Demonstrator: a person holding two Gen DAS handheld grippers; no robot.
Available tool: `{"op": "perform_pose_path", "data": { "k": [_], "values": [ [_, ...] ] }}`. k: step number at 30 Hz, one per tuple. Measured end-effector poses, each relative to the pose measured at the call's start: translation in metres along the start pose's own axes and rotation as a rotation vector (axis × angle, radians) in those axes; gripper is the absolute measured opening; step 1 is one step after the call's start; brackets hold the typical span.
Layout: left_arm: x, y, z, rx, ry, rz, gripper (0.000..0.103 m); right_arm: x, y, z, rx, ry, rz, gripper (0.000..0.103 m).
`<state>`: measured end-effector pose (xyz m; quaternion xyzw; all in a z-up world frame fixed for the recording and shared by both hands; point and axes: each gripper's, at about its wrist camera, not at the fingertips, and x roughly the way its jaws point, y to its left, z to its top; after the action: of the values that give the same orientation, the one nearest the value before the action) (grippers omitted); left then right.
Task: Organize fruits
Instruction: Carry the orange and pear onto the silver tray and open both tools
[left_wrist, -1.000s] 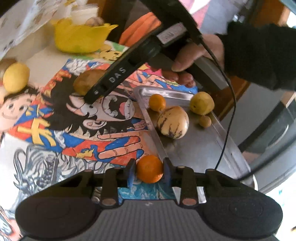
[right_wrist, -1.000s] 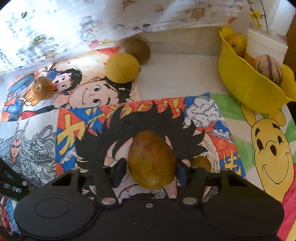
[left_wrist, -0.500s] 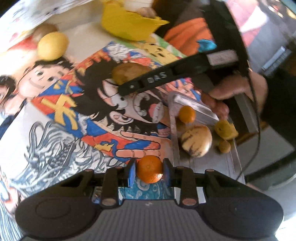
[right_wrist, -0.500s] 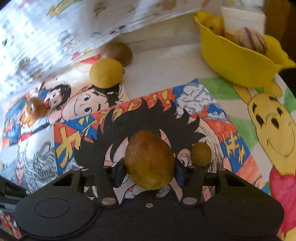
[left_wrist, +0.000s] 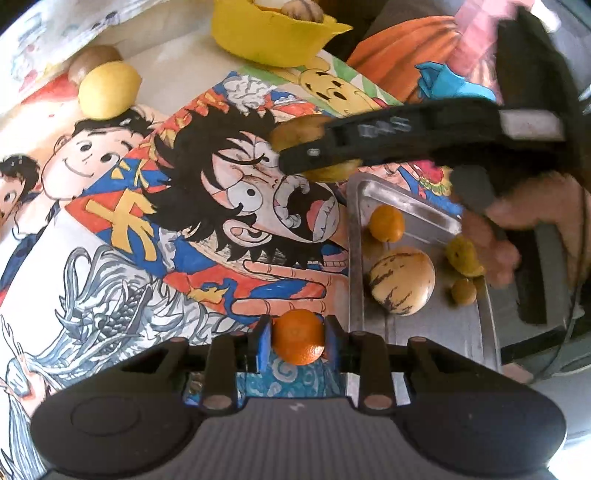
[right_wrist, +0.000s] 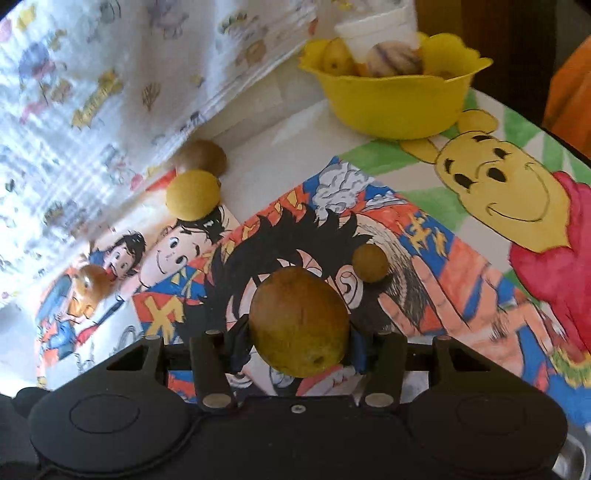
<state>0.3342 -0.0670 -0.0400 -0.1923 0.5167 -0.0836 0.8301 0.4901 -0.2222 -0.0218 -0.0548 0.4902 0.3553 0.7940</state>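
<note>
The left claw is gripping a small orange near the metal tray; the right claw is clamping a brownish-green fruit over the table.

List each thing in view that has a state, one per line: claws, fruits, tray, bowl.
Left claw: shut on small orange.
Right claw: shut on brown-green fruit.
Metal tray: holds four fruits, striped melon among them.
Yellow bowl: upright, holding fruit.
Yellow lemon: loose on the mat.
</note>
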Motion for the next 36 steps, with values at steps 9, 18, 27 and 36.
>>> {"op": "perform_pose_path", "data": {
  "k": [9, 18, 27, 36],
  "values": [
    [-0.012, -0.011, -0.007, 0.006, -0.009, 0.023, 0.031, -0.086, 0.0, -0.04, 0.14, -0.157, -0.044, 0.054],
    [-0.024, -0.052, -0.017, 0.083, -0.014, -0.014, 0.031, -0.152, -0.002, -0.104, 0.302, -0.239, -0.173, 0.054],
    [-0.001, -0.089, -0.029, 0.173, 0.024, -0.038, 0.031, -0.158, -0.018, -0.16, 0.48, -0.242, -0.233, 0.054],
    [0.016, -0.1, -0.029, 0.223, 0.033, -0.006, 0.031, -0.136, -0.023, -0.178, 0.55, -0.247, -0.257, 0.054]
  ]
}}
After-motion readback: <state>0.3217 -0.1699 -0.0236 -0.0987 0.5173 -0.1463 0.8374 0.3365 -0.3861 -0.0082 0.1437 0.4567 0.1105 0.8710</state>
